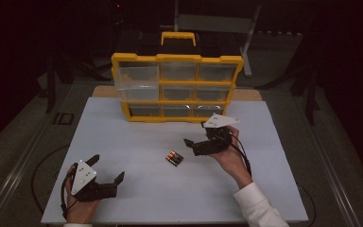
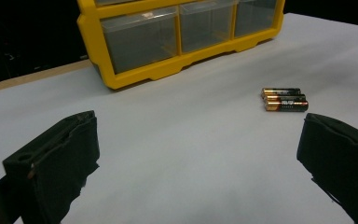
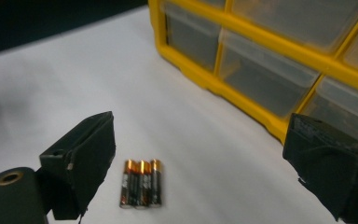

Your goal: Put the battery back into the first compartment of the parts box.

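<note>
Three cylindrical batteries (image 1: 174, 158), black with copper ends, lying side by side, touching, at frame centre on matte white table (image 1: 137, 198). Right gripper (image 1: 199, 145): jaws apart, just right of them. Left gripper (image 1: 108, 170): jaws apart, lower left. Yellow plastic organizer (image 1: 177, 101), translucent drawers, upper centre.

We see glossy, metallic-looking batteries (image 1: 174, 158) on the matt white table (image 1: 137, 189). The organiser (image 1: 176, 88) has a smooth yellow plastic frame and clear plastic drawers. Jaws look matt black.
</note>
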A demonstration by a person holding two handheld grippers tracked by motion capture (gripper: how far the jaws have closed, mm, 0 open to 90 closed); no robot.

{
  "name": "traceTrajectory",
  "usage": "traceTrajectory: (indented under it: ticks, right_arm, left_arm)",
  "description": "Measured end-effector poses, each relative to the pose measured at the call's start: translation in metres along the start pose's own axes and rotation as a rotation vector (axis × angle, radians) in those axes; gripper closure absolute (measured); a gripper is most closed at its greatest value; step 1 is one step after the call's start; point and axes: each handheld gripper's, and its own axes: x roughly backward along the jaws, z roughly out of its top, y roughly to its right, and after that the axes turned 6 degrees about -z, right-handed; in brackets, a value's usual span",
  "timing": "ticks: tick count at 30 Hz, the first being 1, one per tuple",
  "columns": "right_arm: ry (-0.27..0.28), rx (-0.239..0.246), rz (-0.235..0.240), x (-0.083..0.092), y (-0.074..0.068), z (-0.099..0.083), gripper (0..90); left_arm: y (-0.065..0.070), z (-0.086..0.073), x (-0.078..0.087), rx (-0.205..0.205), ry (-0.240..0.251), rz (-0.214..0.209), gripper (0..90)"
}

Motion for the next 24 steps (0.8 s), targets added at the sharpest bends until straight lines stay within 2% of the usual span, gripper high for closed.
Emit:
traceTrajectory:
  ticks: [3,5,10,14,18,19,24]
  right_arm:
    - [-0.087,0.029,-0.014,-0.011,-0.002,0.006,9.1]
    - [-0.104,0.039,-0.011,-0.014,-0.003,0.007,9.1]
    - [-0.212,0.082,0.013,-0.026,-0.008,0.012,9.0]
    - [-0.270,0.117,0.024,-0.034,-0.011,0.016,9.0]
    - [-0.292,0.129,0.033,-0.039,-0.012,0.018,9.0]
    - [-0.326,0.148,0.042,-0.043,-0.012,0.020,9.1]
    - [-0.383,0.174,0.058,-0.051,-0.013,0.022,9.0]
  left_arm:
    - [0.001,0.000,0.000,-0.005,-0.002,-0.002,0.0]
    - [0.001,0.000,0.000,-0.006,-0.002,-0.001,0.0]
    - [0.000,0.000,0.001,-0.002,0.003,0.002,0.0]
    - [-0.001,0.000,0.001,-0.003,0.003,0.005,0.0]
    - [-0.001,0.000,0.002,-0.002,0.003,0.005,0.0]
    - [-0.001,0.000,0.001,-0.002,0.000,0.002,0.0]
    - [-0.001,0.000,0.001,-0.004,0.000,0.004,0.0]
